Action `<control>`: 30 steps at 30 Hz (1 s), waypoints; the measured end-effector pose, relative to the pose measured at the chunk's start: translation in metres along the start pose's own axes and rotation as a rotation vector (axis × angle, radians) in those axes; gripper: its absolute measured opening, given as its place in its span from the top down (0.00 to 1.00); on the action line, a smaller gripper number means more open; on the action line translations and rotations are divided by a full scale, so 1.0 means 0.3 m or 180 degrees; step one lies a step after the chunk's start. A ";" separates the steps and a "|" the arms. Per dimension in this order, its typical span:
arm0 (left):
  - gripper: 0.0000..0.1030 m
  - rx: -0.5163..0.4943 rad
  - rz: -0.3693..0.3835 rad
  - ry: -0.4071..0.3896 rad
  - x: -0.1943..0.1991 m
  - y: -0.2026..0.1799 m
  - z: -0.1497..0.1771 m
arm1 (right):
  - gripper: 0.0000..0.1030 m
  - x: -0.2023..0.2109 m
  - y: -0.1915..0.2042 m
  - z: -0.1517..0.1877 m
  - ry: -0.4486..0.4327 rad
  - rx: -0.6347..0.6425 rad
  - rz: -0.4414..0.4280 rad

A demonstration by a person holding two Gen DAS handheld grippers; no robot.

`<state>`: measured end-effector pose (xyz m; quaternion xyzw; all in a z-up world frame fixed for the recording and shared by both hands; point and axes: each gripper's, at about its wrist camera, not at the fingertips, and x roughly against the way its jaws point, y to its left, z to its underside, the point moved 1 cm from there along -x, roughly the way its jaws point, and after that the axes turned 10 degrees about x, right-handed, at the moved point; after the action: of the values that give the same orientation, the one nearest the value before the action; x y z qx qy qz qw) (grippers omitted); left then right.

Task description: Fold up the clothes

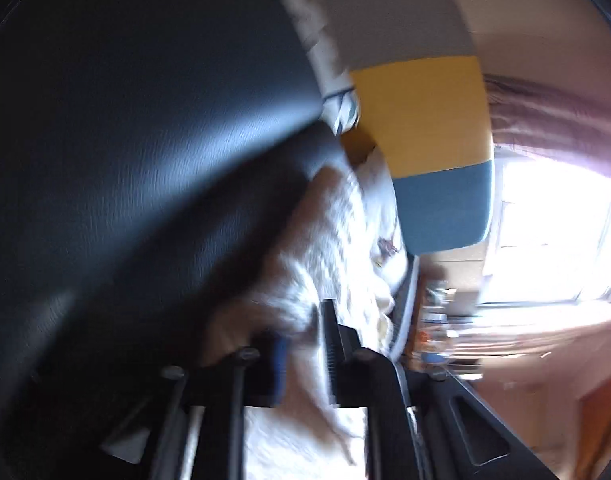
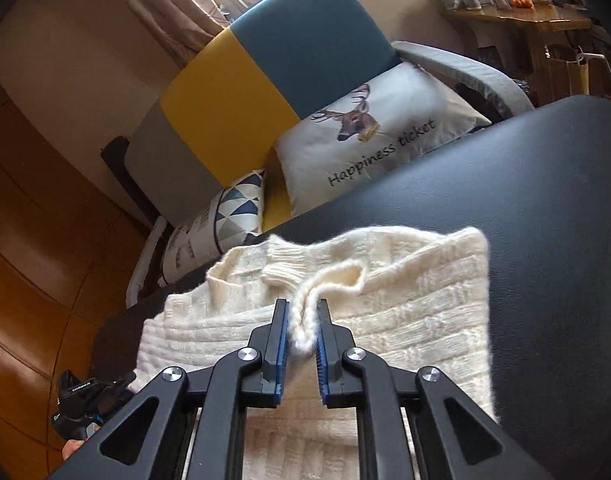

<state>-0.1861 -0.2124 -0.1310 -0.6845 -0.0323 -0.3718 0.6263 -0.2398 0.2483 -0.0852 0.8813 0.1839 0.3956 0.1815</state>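
Observation:
A cream knitted sweater (image 2: 405,292) lies on a black leather surface (image 2: 545,208). In the right wrist view it is spread out with its ribbed collar (image 2: 285,256) toward the far side. My right gripper (image 2: 303,316) is shut on a raised fold of knit near the collar, and the fold fills the narrow gap between the blue pads (image 2: 280,332). The left wrist view is blurred. There my left gripper (image 1: 305,340) is shut on a bunched part of the sweater (image 1: 325,248) at the edge of the black surface (image 1: 125,140).
Behind the surface stands a sofa with a grey, yellow and blue back (image 2: 265,60), bearing a deer-print cushion (image 2: 369,132) and a triangle-pattern cushion (image 2: 233,212). Wooden floor (image 2: 33,240) lies to the left. A wooden table with jars (image 2: 517,8) stands at the back right. A bright window (image 1: 553,232) is in the left wrist view.

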 end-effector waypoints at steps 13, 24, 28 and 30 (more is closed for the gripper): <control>0.76 -0.0527 -0.0115 0.0404 0.039 0.036 0.012 | 0.72 -0.011 -0.222 0.124 0.0132 -0.0709 -0.0239; 0.53 -0.0875 -0.0188 0.0218 0.136 -0.010 -0.070 | 0.69 -0.135 -0.222 0.029 0.0525 -0.0532 -0.0512; 0.48 -0.1180 -0.0317 0.0269 0.052 -0.064 -0.152 | 0.86 -0.153 -0.101 0.022 0.0809 0.0302 -0.0111; 0.48 -0.1365 -0.0340 0.0341 0.016 -0.086 -0.162 | 0.91 -0.148 -0.047 0.017 0.0845 0.0593 0.0025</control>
<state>-0.2186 -0.2518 -0.1097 -0.7785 0.0445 -0.4386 0.4467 -0.2659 0.2389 -0.1229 0.8350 0.2387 0.4905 0.0716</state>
